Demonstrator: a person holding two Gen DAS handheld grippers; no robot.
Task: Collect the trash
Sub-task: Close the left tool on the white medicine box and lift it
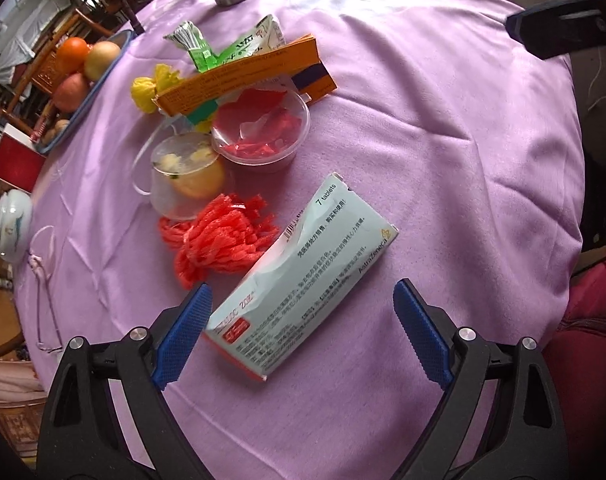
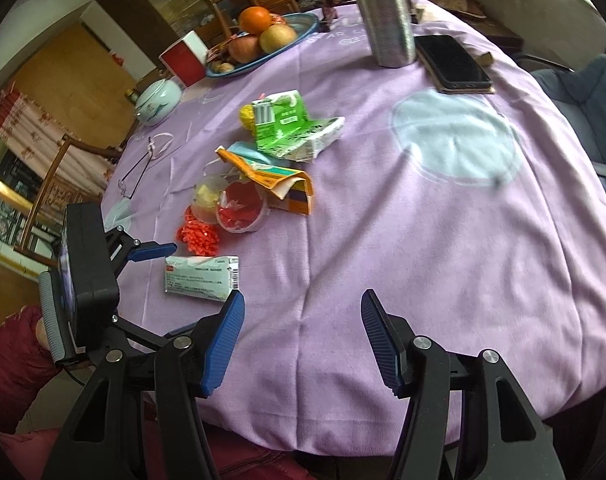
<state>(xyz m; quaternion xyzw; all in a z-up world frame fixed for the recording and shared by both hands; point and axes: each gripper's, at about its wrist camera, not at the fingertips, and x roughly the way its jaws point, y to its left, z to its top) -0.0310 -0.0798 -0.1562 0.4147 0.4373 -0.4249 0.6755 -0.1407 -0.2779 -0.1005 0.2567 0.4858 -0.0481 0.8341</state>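
Note:
A pale medicine box (image 1: 303, 280) (image 2: 201, 278) lies flat on the purple tablecloth (image 1: 423, 160). My left gripper (image 1: 303, 292) (image 2: 181, 286) stands open astride it; the left pad is close to the box's corner and the right pad is well clear. Just beyond lie red mesh netting (image 1: 223, 240), a clear cup of yellow fruit scraps (image 1: 183, 180), a cup of red scraps (image 1: 263, 128), a flattened orange carton (image 1: 239, 76), a crushed green carton (image 1: 223, 46) and yellow netting (image 1: 147, 88). My right gripper (image 2: 303, 296) hangs open over bare cloth near the table's front edge.
At the far side stand a fruit plate (image 2: 303, 24), a metal bottle (image 2: 387, 20), a phone (image 2: 455, 64), a white lidded jar (image 2: 159, 100) and a red box (image 2: 183, 60). Spectacles (image 2: 139, 172) lie at the left. A red sleeve (image 2: 11, 360) shows at the lower left.

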